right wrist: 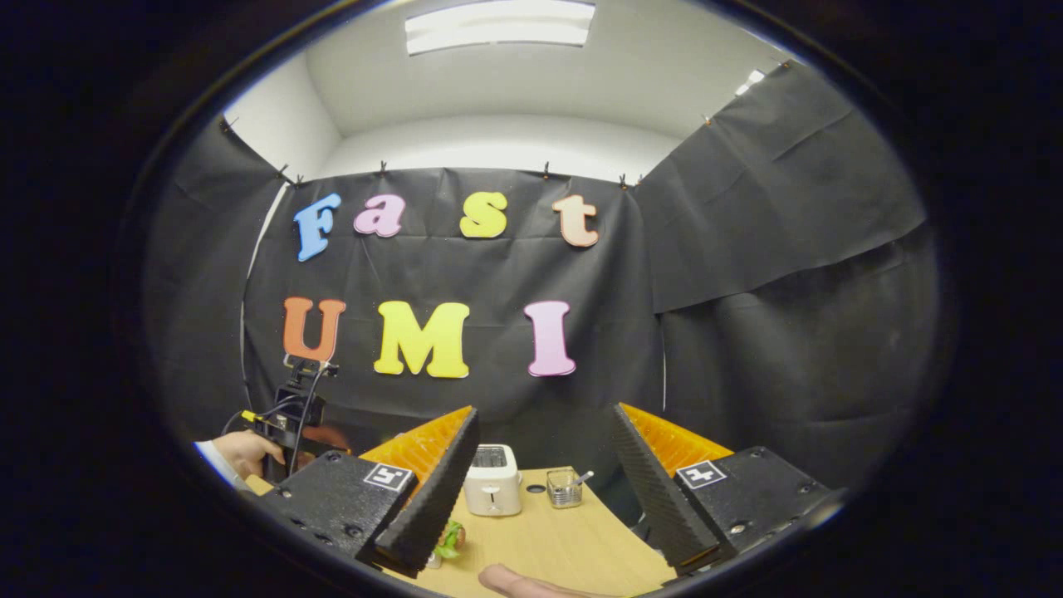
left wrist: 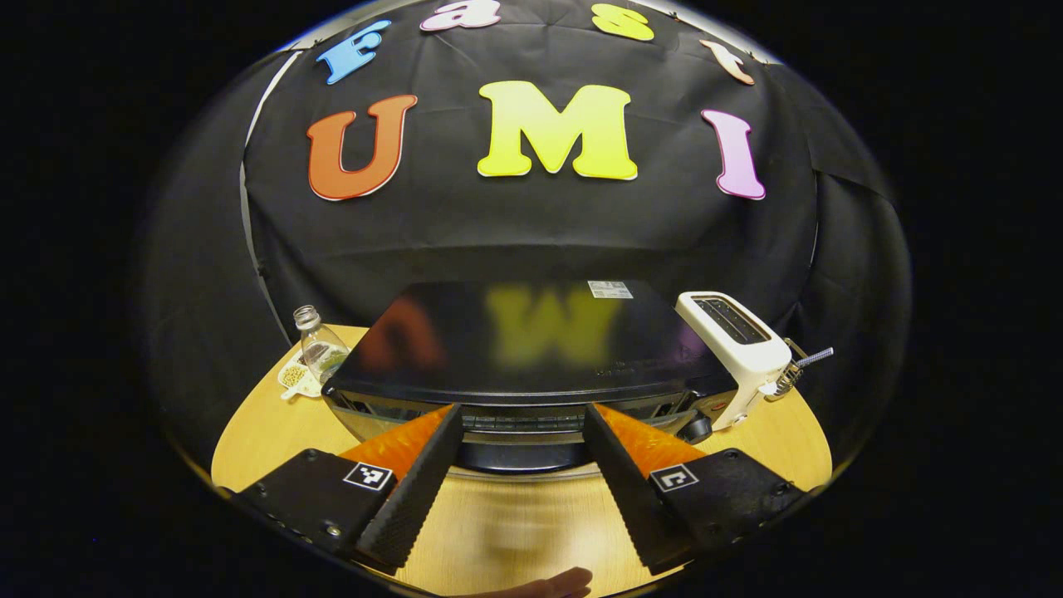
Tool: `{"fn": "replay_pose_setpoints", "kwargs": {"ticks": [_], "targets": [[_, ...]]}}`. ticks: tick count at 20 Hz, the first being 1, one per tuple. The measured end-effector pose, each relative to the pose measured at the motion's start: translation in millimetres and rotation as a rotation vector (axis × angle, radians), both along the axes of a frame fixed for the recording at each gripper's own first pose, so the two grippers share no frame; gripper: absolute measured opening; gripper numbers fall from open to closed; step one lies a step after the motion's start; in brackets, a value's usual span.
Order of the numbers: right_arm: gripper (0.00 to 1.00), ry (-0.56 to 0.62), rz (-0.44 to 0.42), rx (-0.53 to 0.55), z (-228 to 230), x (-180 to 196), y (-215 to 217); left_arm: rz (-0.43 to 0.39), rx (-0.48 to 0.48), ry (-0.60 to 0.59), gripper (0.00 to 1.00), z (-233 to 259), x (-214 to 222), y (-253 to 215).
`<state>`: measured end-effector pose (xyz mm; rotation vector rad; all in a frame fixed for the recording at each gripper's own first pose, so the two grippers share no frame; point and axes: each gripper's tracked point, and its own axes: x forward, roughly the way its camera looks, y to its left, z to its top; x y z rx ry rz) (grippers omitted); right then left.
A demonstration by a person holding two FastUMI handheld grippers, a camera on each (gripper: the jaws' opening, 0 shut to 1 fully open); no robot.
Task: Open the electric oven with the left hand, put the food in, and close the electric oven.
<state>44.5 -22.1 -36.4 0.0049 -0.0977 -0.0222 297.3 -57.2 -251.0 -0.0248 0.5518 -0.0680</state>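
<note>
Both my grippers hang spread and empty: the left gripper (left wrist: pixel 521 423) lines up just before the electric oven (left wrist: pixel 531 357), I judge to reach its door. That oven is a low black box with a glossy top, centred on the wooden table (left wrist: pixel 266 423), door shut; the right gripper (right wrist: pixel 544 473) waits above the food (right wrist: pixel 449 540).

The black, glossy-topped oven (left wrist: pixel 531 357) sits on the wooden table at twelve o'clock in the left gripper view, its front facing the camera, while green-leafed food (right wrist: pixel 449 540) lies at seven o'clock in the right gripper view.
</note>
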Motion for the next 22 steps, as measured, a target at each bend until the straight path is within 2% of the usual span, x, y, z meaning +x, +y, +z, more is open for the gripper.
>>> {"fn": "replay_pose_setpoints", "kwargs": {"ticks": [1, 2, 7, 8, 9, 10, 13, 14, 16, 17, 21, 22], "targets": [[0.90, 0.002, 0.003, 0.001, 1.0, -3.6, 0.3, -0.007, 0.018, -0.023, 0.97, 3.6, -5.2, 1.3], [1.00, 0.005, 0.009, 0.004, 1.5, -7.7, 3.4, -0.006, 0.025, -0.011, 0.97, -2.5, -12.9, 1.3], [1.00, 0.015, 0.040, 0.016, 1.9, -26.6, 13.6, -0.008, 0.003, -0.013, 0.96, -14.5, -51.4, -0.5], [0.90, 0.013, 0.042, 0.016, 0.5, -30.5, 14.4, -0.006, 0.001, -0.015, 0.97, -18.4, -60.5, -0.9], [0.90, 0.006, 0.042, 0.016, 0.8, -34.3, 14.8, -0.013, 0.008, -0.035, 0.97, -20.1, -66.6, -2.4], [1.00, 0.005, 0.033, 0.019, -1.9, -36.9, 12.2, -0.015, 0.008, -0.045, 0.97, -24.8, -72.5, -2.1], [1.00, 0.033, 0.043, 0.028, -11.6, -43.3, 18.2, -0.015, 0.009, -0.048, 0.97, -42.3, -94.1, -3.0], [0.89, 0.043, 0.047, 0.026, -13.5, -44.2, 19.7, -0.019, 0.018, -0.059, 0.97, -45.2, -98.7, -3.9], [0.89, 0.043, 0.040, 0.029, -11.5, -46.0, 17.4, -0.015, 0.008, -0.055, 0.98, -56.7, -108.9, -3.4], [1.00, 0.041, 0.036, 0.034, -10.2, -47.6, 17.0, -0.013, 0.005, -0.053, 0.97, -61.9, -113.9, -3.8], [1.00, 0.042, 0.040, 0.026, -9.8, -54.6, 22.1, -0.019, 0.014, -0.009, 0.97, -88.0, -130.2, -5.8], [0.90, 0.041, 0.038, 0.021, -9.5, -56.3, 21.4, -0.017, 0.008, 0.009, 0.97, -95.6, -135.5, -6.3]]}}
